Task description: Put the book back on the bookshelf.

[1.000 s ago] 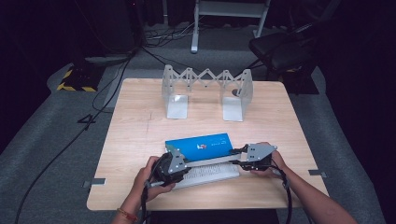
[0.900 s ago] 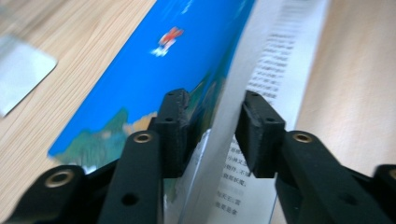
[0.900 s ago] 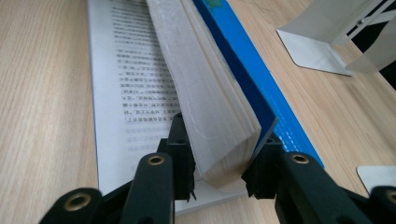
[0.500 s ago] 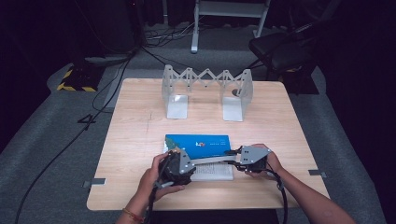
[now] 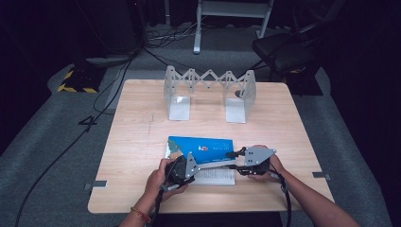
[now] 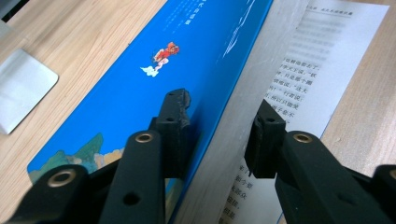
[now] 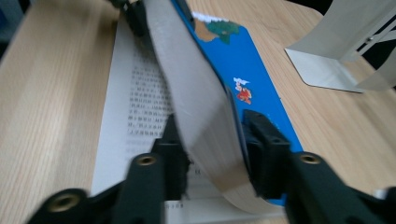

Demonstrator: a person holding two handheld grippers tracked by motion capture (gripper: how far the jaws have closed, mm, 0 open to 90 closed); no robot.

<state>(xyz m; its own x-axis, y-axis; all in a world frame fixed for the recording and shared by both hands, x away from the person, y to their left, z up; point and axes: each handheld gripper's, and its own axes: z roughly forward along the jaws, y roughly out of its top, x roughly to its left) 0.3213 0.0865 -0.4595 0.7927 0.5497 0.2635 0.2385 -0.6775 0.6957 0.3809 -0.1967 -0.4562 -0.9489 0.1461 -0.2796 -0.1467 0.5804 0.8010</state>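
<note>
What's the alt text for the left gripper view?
The left claw grips a thick block of pages of an open book, one black finger on its blue illustrated cover, the other on the page edges. A printed page lies flat on the wooden table to the right.

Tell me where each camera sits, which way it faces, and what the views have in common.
High view: fixed above the person's side, facing forward and down on the table; both forearms, left tongs and right tongs show.
Left gripper view: rides the left tongs, looking along the book; its black jaws pinch the raised page block.
Right gripper view: rides the right tongs, looking along the book from the opposite end; its jaws straddle the page block.
Shared: all show the blue-covered book and the metal bookend rack.
</note>
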